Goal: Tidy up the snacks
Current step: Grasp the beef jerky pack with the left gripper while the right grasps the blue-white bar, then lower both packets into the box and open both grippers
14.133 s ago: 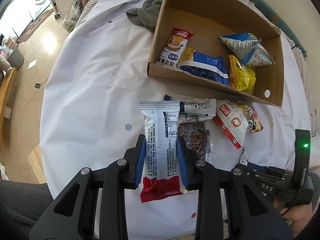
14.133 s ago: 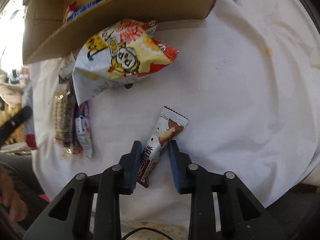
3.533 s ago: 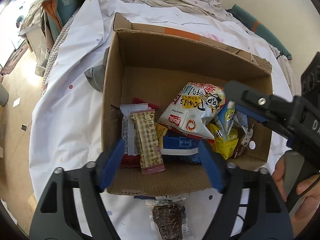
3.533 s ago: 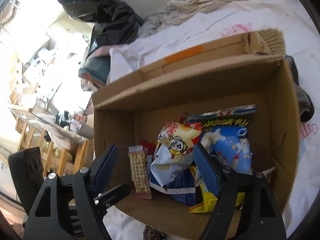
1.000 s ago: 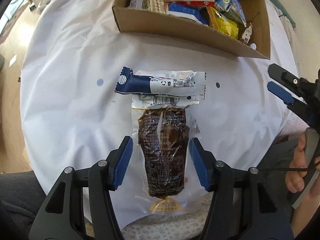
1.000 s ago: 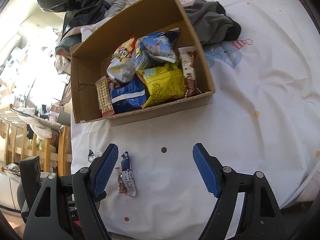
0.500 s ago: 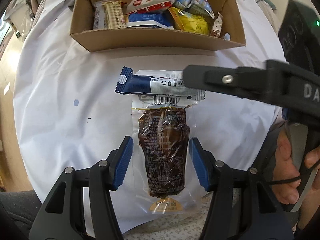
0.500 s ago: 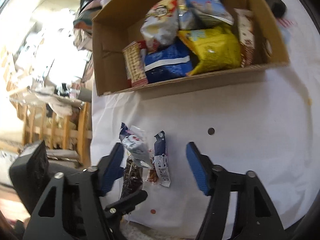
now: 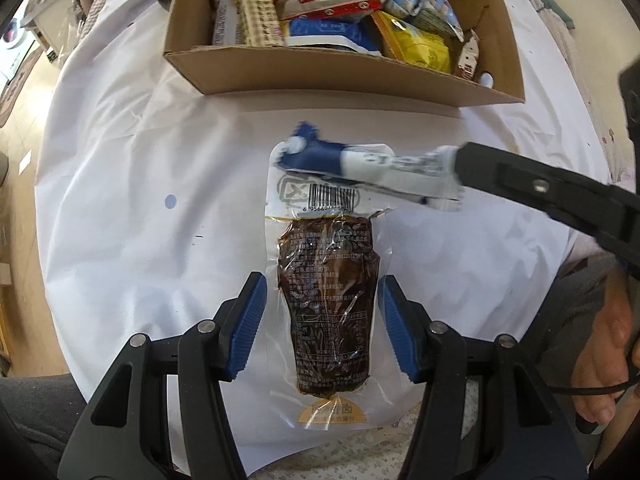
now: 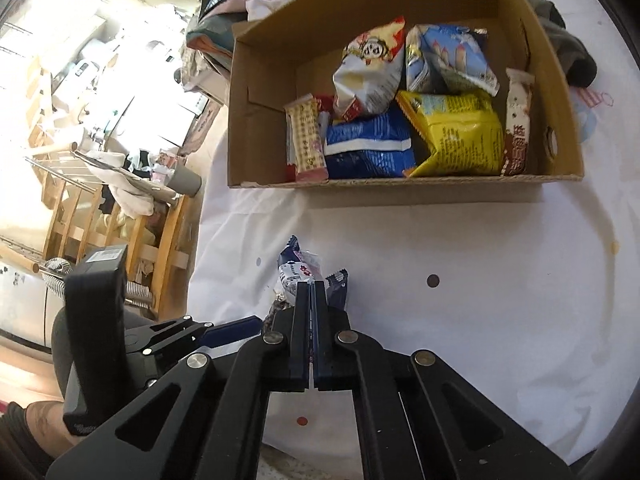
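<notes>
Two snacks remain outside the box. Your right gripper pinches the blue-and-white wrapper (blurred), while your left gripper gapes around the dark vacuum pack lying on the surface.

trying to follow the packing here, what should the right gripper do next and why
Probably lift and carry the blue-and-white snack bar over to the cardboard box and release it there. The right gripper is already shut on one end of the bar, which looks raised off the vacuum-packed brown snack, and the other snacks are already in the box. The left gripper is open astride that brown pack.
</notes>
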